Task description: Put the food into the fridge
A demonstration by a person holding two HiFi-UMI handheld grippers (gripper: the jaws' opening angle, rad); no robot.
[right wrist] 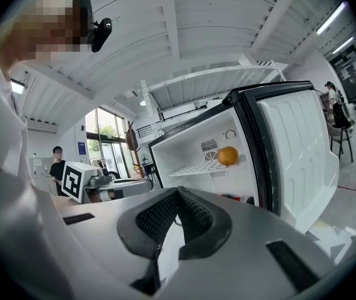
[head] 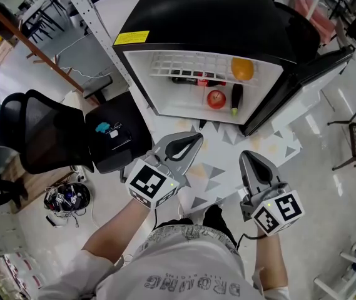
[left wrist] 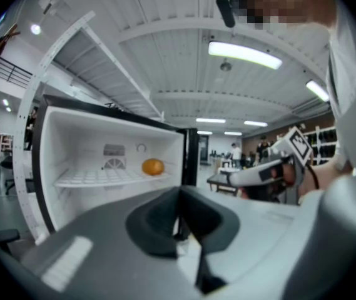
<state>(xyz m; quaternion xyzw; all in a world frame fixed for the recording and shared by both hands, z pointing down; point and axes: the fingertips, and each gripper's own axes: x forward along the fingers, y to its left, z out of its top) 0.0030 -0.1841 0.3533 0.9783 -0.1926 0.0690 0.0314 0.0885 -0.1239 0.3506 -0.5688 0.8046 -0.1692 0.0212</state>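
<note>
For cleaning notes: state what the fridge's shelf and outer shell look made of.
Shelf: white open grid of thin bars, probably coated wire, possibly plastic.
Shell: smooth black with a soft sheen, likely painted metal or plastic; the look leaves it open.

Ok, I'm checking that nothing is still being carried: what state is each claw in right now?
Left claw: closed, holding nothing.
Right claw: closed, holding nothing.

The fridge (head: 228, 17) is black outside and white inside, with a yellow sticker (head: 131, 38) and a white wire shelf (head: 184, 64). The orange (head: 243, 69) is bright orange and the apple (head: 216, 99) is red. The left gripper (head: 196, 137) and right gripper (head: 245, 156) are grey, each with a black-and-white marker cube (head: 151, 183). The pale floor (head: 218, 167) has a pattern of grey triangles.
</note>
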